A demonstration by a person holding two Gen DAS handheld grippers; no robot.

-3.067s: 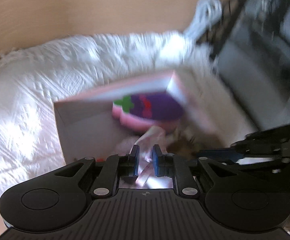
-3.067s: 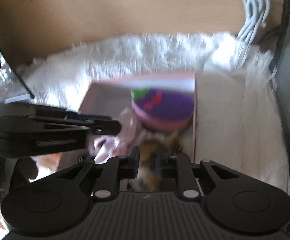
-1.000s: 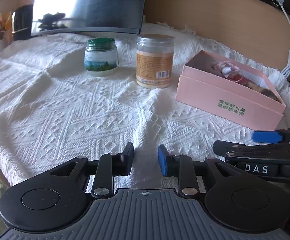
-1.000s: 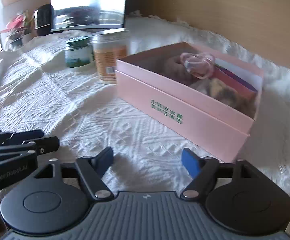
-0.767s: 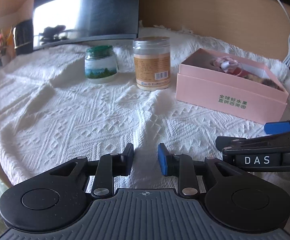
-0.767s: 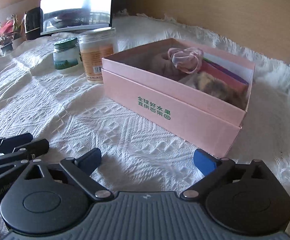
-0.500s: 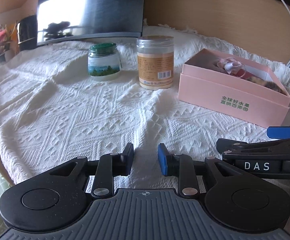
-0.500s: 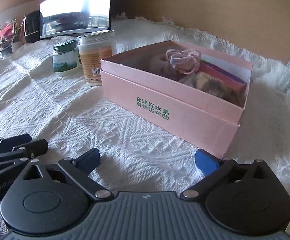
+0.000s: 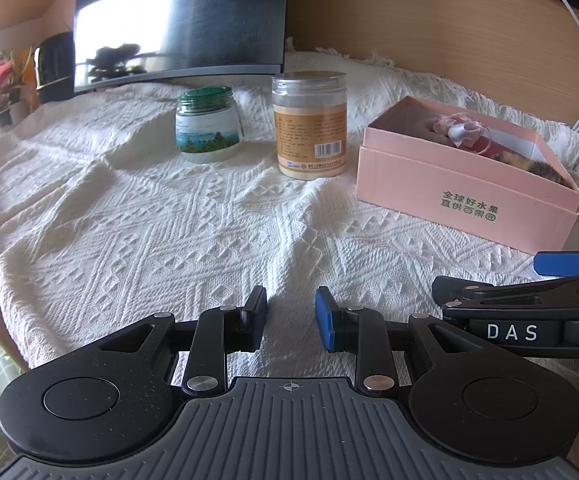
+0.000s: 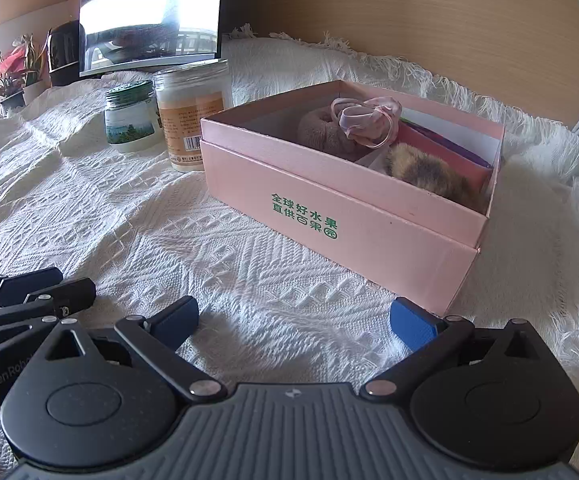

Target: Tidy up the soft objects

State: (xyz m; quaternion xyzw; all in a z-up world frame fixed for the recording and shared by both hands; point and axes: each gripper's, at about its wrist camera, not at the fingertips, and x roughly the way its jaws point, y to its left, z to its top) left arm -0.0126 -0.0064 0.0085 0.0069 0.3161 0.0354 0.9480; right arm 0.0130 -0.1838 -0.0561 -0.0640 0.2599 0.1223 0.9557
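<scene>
We hold both tools empty over the white cloth: left tool [image 9: 291, 316] slightly parted, right tool [image 10: 293, 320], jaws just opened, spread wide before the pink box [image 10: 329, 216].

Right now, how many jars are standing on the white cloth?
2. The green-lidded jar stands farthest from the pink box; the taller orange-labelled jar stands between them, apart from both. No others show, though the box could hide something behind it.

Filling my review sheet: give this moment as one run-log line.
left gripper: open, empty | right gripper: just opened wide, empty | pink box: holds soft items | both grippers over white cloth
</scene>
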